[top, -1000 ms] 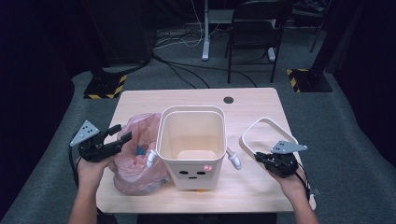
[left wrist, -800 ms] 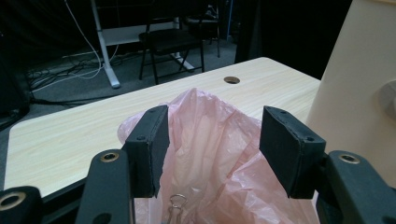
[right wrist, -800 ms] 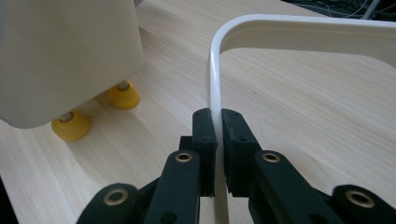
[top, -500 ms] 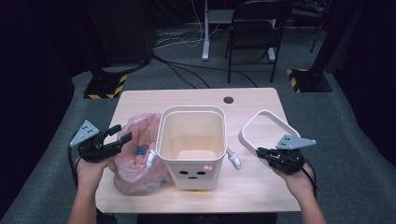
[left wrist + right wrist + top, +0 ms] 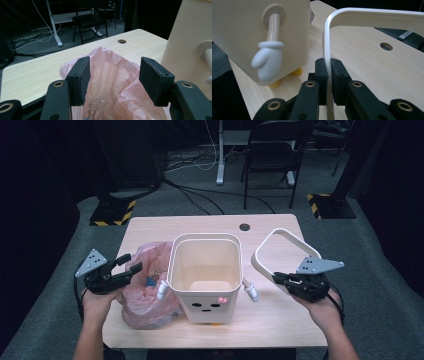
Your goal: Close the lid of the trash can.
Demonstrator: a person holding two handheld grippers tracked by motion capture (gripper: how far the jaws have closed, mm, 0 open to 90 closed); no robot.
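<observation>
We grip the stiff cream plastic ring frame (image 5: 372, 15) edge-on in right tongs (image 5: 329, 67), clamped; probably light. Left tongs (image 5: 113, 75) gape, straddling soft pink plastic bag (image 5: 112, 82).

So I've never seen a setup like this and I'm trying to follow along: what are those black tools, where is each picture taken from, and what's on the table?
A person sits at a wooden table holding a hand-held gripper in each hand; there is no robot arm. The high view looks down from above; the other two come from cameras riding on each gripper, looking along its black jaws.

On the table stands a cream bin with a cartoon face and little arms, and beside it lies a pink plastic bag.

The left gripper has its jaws open, one on each side of the bag's top. The right gripper is shut on a white ring-shaped frame, held tilted off the table.
</observation>
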